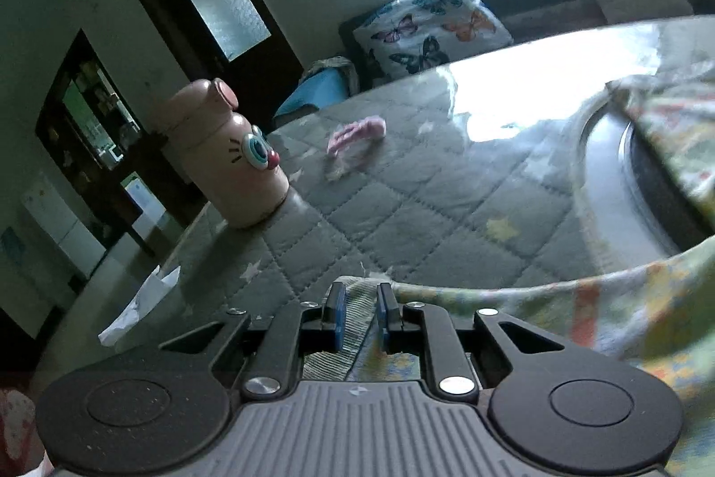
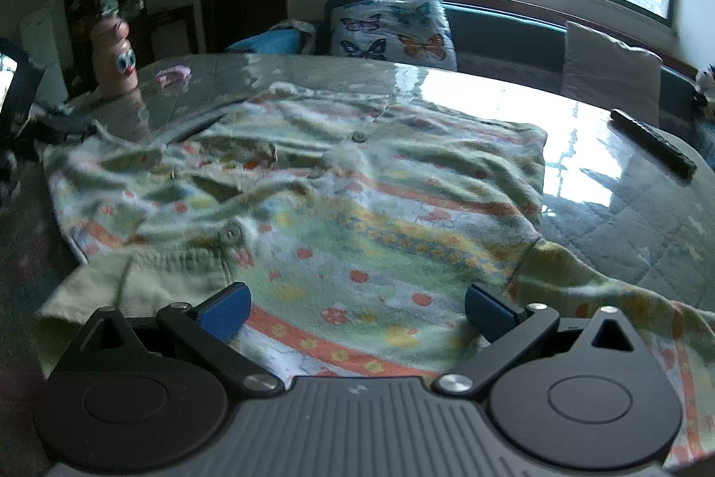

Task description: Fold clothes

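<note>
The left gripper (image 1: 361,309) is clamped on the shirt (image 2: 339,217) hem (ribbed edge); right gripper (image 2: 357,307) jaws apart above it. Next, I judge: fold the edge across.

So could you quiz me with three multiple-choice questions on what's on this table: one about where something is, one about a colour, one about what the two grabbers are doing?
1. Where does the pink bottle with cartoon eyes stand?
A. on the far left part of the table
B. on the floral garment
C. on the window sill

2. What colour are the pads of the right gripper?
A. red
B. blue
C. white

3. How do the two grippers stand?
A. both open
B. left gripper shut on the floral garment, right open
C. right shut on the remote control, left open

Answers:
1 A: it stands on the quilted table cover, beyond the garment.
2 B: both pads show blue.
3 B: ribbed hem cloth sits pinched between the left pads; the right jaws stand wide above the cloth.
</note>
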Motion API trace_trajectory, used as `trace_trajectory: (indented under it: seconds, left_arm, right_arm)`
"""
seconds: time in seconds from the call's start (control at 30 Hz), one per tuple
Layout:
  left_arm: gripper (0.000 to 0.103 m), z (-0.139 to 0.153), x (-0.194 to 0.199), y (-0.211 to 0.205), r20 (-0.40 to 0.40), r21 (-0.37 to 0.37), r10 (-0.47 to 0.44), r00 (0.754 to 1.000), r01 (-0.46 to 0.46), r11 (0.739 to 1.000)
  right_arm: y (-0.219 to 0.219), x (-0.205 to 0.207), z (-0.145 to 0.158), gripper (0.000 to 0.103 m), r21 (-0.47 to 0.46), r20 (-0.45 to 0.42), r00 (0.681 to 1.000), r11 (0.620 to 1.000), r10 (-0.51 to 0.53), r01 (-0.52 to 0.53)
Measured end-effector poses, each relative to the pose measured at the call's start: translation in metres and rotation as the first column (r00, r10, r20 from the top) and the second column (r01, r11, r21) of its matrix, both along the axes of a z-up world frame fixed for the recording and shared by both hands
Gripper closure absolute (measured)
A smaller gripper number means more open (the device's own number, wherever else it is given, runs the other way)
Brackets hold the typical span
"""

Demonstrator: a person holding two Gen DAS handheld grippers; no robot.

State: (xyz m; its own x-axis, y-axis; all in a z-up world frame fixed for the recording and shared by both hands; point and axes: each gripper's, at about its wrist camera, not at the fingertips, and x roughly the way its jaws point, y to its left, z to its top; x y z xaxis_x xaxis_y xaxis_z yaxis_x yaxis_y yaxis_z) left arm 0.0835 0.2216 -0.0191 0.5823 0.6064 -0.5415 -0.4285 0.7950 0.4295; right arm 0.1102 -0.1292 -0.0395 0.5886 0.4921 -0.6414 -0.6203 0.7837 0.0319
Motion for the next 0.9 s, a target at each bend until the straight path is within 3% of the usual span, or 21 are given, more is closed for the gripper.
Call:
trace_trajectory:
  seconds: [0.13,0.23,0.4,0.43,0.5,0.53,0.63,0.7,0.9]
  left_arm:
    - [0.084,0.02,-0.016,-0.028,0.057,-0.029,-0.105,0.993,0.106,0.994]
    - [0.08,0.029,-0.029,-0.059,0.081,-0.063,-0.21,0.974,0.216,0.974]
    - [0.081,0.03,-0.047,-0.11,0.099,-0.117,-0.376,0.921,0.386,0.915]
    - [0.081,0.029,-0.049,-0.121,0.102,-0.117,-0.405,0.908,0.416,0.902]
    - [0.081,0.028,-0.05,-0.137,0.111,-0.131,-0.462,0.88,0.474,0.871]
    - [0.081,0.027,-0.05,-0.145,0.115,-0.137,-0.489,0.865,0.501,0.854]
    - [0.084,0.017,-0.043,-0.161,0.095,-0.141,-0.53,0.843,0.539,0.831]
    - [0.086,0.012,-0.039,-0.167,0.089,-0.156,-0.545,0.834,0.552,0.819]
    - [0.086,0.001,-0.038,-0.187,0.079,-0.162,-0.627,0.775,0.631,0.759]
  right_arm:
    - [0.004,-0.016,0.019,0.009,0.039,-0.002,0.999,0.998,0.054,-0.054]
    - [0.015,-0.031,0.025,0.022,0.033,-0.009,0.992,0.992,0.123,-0.122]
    - [0.034,-0.048,0.022,0.055,0.014,-0.045,0.976,0.977,0.211,-0.211]
    - [0.037,-0.05,0.02,0.058,0.011,-0.055,0.974,0.976,0.219,-0.219]
    - [0.041,-0.053,0.017,0.077,0.003,-0.07,0.97,0.973,0.232,-0.233]
    - [0.043,-0.054,0.016,0.081,-0.005,-0.075,0.969,0.972,0.236,-0.237]
    - [0.04,-0.057,0.016,0.097,-0.012,-0.069,0.972,0.974,0.224,-0.226]
    - [0.034,-0.055,0.021,0.098,0.012,-0.061,0.977,0.979,0.202,-0.202]
    - [0.007,-0.041,0.04,0.098,0.123,-0.057,0.992,0.987,0.114,-0.107]
